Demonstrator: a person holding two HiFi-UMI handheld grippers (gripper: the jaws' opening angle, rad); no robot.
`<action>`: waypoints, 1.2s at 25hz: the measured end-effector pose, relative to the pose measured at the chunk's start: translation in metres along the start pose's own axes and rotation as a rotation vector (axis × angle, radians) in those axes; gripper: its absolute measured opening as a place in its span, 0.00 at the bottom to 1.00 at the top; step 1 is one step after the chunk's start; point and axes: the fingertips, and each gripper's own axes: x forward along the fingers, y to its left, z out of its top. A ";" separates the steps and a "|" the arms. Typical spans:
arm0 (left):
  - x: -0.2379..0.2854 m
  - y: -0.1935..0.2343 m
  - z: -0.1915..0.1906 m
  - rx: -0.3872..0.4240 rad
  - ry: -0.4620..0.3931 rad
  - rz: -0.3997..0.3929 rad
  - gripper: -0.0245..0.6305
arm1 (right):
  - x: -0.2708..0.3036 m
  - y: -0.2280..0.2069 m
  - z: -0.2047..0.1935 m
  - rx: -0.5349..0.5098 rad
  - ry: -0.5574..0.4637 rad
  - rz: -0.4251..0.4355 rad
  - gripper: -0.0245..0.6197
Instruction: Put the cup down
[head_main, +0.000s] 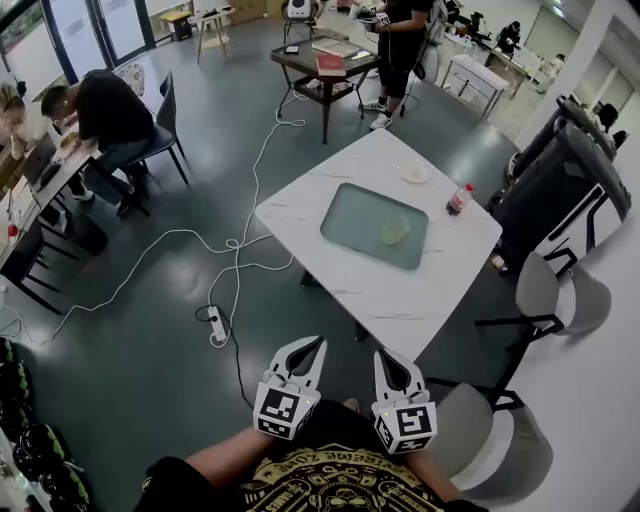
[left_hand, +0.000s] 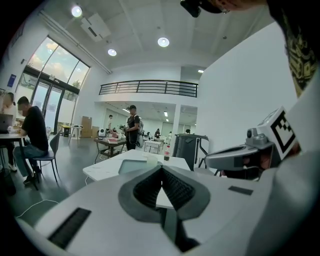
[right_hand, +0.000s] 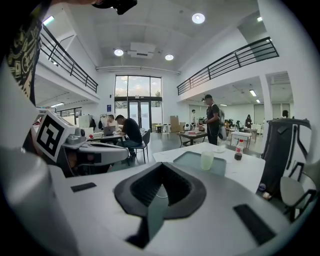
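Observation:
A pale green translucent cup (head_main: 395, 231) stands upright on a grey-green tray (head_main: 350, 215) in the middle of a white marble table (head_main: 300, 205). Nothing is holding it. Both grippers are low at the picture's bottom, well short of the table. My left gripper (head_main: 308, 345) and my right gripper (head_main: 385, 357) point toward the table, each with its jaws closed and empty. In the right gripper view the cup (right_hand: 207, 160) shows on the tray (right_hand: 187, 159) beyond the closed tips (right_hand: 161, 165). From the left gripper (left_hand: 161, 167) the cup (left_hand: 151, 160) is small and far ahead.
A red-capped bottle (head_main: 459, 199) and a small plate (head_main: 413, 172) sit at the table's far side. Grey chairs (head_main: 540, 290) stand right of it, another (head_main: 490, 440) by my right gripper. A power strip (head_main: 217, 325) and cables lie on the floor. People sit at desks on the left.

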 end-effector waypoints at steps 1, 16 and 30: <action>0.003 -0.010 -0.002 0.008 0.007 -0.014 0.05 | -0.008 -0.006 -0.004 0.007 0.001 -0.001 0.05; 0.035 -0.094 -0.029 0.087 0.096 -0.156 0.05 | -0.067 -0.057 -0.059 0.079 0.034 -0.064 0.05; 0.024 -0.091 -0.033 0.085 0.092 -0.187 0.05 | -0.069 -0.041 -0.066 0.092 0.048 -0.084 0.05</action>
